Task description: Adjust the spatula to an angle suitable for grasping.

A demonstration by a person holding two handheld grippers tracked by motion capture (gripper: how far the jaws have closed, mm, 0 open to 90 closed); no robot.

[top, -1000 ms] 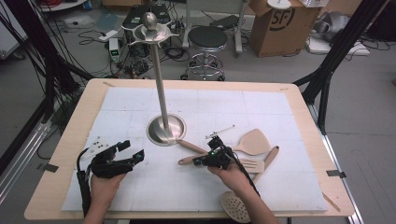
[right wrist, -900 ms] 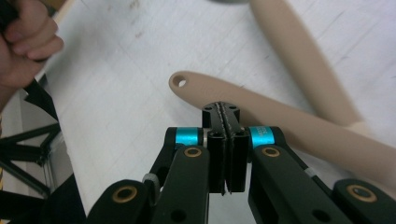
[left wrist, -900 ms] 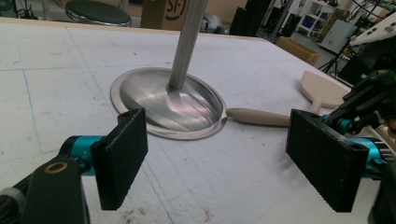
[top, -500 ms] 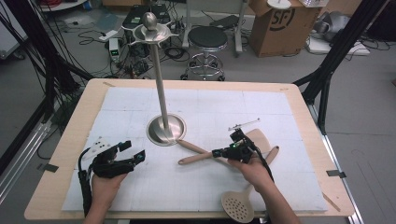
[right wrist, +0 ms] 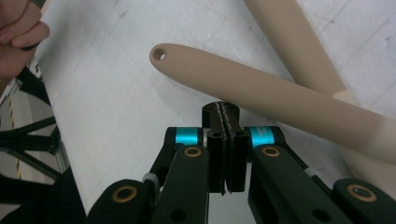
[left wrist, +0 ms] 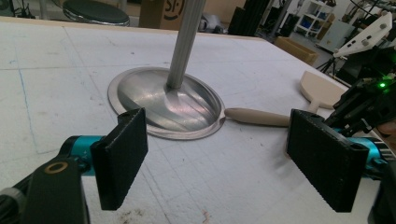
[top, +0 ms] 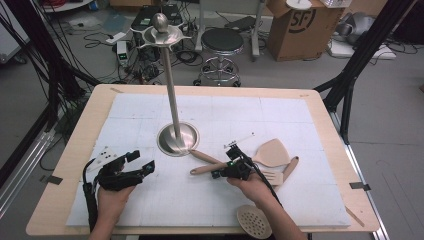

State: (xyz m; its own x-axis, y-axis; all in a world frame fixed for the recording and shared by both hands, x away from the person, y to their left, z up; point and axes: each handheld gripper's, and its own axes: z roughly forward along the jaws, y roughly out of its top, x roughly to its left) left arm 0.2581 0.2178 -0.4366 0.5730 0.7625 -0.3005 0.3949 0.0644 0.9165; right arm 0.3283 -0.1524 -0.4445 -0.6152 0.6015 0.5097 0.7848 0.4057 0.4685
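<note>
The right gripper (top: 220,171) is hovering over the white mat (top: 300,120) near the table's front edge, right of the middle. Its jaws are pressed flat together with nothing between them, as the right gripper view shows (right wrist: 224,114). Their tips are sitting just beside the handle of a beige utensil (right wrist: 261,88), the one with a hole at its end, without gripping it. That handle (top: 207,168) is lying on the mat between the stand's base and the front edge, crossing a second beige handle (top: 207,157) whose end is touching the base rim. The metal stand (top: 177,139) is rising from the middle of the mat. A spatula (top: 272,152) is lying toward the right edge. The left gripper (top: 142,160) is resting near the front left corner, its jaws (left wrist: 224,154) standing wide apart and empty, pointing at the stand's base.
</note>
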